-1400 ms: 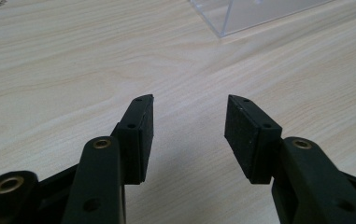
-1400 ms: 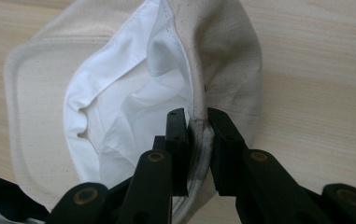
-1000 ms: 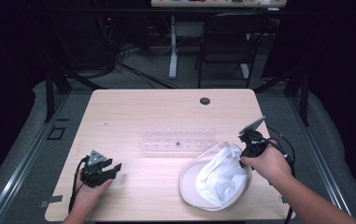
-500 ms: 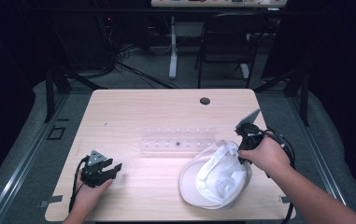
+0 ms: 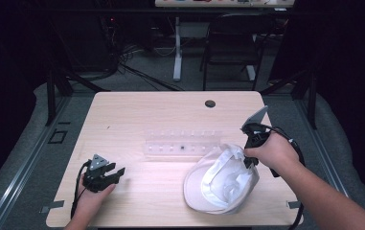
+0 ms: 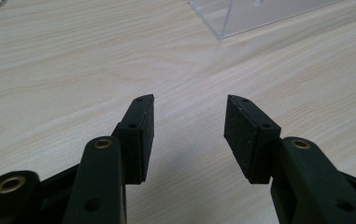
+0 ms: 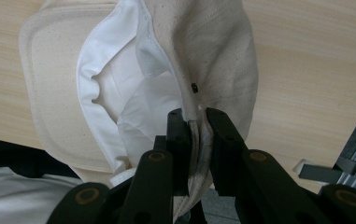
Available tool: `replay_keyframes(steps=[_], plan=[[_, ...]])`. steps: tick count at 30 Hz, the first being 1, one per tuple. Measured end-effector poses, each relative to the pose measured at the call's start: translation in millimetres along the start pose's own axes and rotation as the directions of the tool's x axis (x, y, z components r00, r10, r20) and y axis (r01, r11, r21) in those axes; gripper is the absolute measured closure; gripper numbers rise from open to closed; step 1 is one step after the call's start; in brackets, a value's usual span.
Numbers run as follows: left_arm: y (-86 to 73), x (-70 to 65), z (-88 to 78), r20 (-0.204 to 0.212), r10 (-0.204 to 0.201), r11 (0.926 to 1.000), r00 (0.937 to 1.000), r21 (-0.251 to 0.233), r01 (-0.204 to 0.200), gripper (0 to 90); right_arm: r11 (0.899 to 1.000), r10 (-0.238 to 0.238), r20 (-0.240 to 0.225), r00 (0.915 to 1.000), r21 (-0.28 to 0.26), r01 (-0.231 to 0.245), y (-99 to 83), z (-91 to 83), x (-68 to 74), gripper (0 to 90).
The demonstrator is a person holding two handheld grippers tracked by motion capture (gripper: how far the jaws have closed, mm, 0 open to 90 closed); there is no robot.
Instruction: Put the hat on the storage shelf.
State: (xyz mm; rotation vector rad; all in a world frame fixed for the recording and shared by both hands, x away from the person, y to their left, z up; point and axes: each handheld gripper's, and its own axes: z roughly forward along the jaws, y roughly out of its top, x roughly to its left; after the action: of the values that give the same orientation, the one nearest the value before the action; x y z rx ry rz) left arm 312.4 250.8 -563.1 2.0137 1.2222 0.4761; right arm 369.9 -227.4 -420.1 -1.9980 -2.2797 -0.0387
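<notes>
The cream-white cloth cap (image 5: 221, 179) is seen upside down near the table's front right edge, its crown edge lifted and pinched between the 2 closed jaws of the right gripper (image 7: 196, 122). Just behind the cap a clear plastic rack (image 5: 182, 142) is laid on the pale wooden table (image 5: 137, 112). At the front left, the left gripper (image 6: 188, 133) is held low over bare wood, its jaws apart with nothing between them.

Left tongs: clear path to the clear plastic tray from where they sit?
Probably yes. The left tongs rest open and empty on the table, and only bare wood lies between them and the clear tray. The cap, clamped in the right tongs, sits off to the side.
</notes>
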Motion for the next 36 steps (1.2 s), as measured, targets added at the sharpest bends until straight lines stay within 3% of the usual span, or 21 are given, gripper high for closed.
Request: replay_keyframes(steps=[11,18,20,24,25,26,30,31,32,33,36], plan=[[-0.2,-0.4,0.2,0.0,-0.002,1.0,1.0,-0.002,0.002,53.2,1.0,-0.003,-0.02,0.9998,0.006,0.003,3.2,-23.4,6.4,80.3],[0.0,0.0,-0.2,0.001,0.001,1.0,1.0,-0.001,-0.001,53.2,0.999,0.035,-0.132,0.9906,-0.011,-0.037,3.4,-39.1,6.0,80.5],[-0.1,-0.3,-0.2,0.002,0.0,1.0,1.0,-0.002,0.0,53.2,0.998,0.055,-0.196,0.9791,-0.012,-0.059,2.7,-42.0,3.1,80.6],[0.0,-0.4,-0.3,0.002,0.001,1.0,1.0,-0.003,-0.001,53.2,0.998,0.057,-0.267,0.9619,-0.004,-0.06,1.7,-44.8,-1.2,80.8],[0.0,-0.4,-0.3,0.002,0.001,1.0,1.0,-0.003,-0.001,53.2,0.998,0.057,-0.267,0.9619,-0.004,-0.06,1.7,-44.8,-1.2,80.8],[-0.1,-0.4,-0.1,0.002,0.0,1.0,1.0,-0.003,0.0,53.2,0.997,0.074,-0.323,0.9436,-0.012,-0.083,0.7,-46.6,-1.7,80.9],[-0.1,-0.6,0.2,0.003,0.001,1.0,1.0,-0.003,-0.001,53.1,0.997,0.068,-0.407,0.9109,-0.008,-0.079,-0.3,-52.4,-2.1,81.0],[-0.1,-0.6,0.2,0.003,0.001,1.0,1.0,-0.003,-0.001,53.1,0.997,0.068,-0.407,0.9109,-0.008,-0.079,-0.3,-52.4,-2.1,81.0],[-0.2,-0.8,0.3,0.002,-0.001,1.0,1.0,-0.004,0.001,53.1,0.998,0.05,-0.443,0.8953,-0.009,-0.061,-0.5,-56.7,-1.6,81.1],[-0.2,-0.8,0.3,0.002,-0.001,1.0,1.0,-0.004,0.001,53.0,0.997,0.055,-0.463,0.8844,-0.024,-0.074,-1.1,-58.5,0.5,81.1],[-0.2,-1.0,0.4,0.004,-0.001,1.0,1.0,-0.005,0.002,52.5,0.997,0.04,-0.507,0.861,-0.033,-0.066,-2.0,-69.0,4.3,81.1]])
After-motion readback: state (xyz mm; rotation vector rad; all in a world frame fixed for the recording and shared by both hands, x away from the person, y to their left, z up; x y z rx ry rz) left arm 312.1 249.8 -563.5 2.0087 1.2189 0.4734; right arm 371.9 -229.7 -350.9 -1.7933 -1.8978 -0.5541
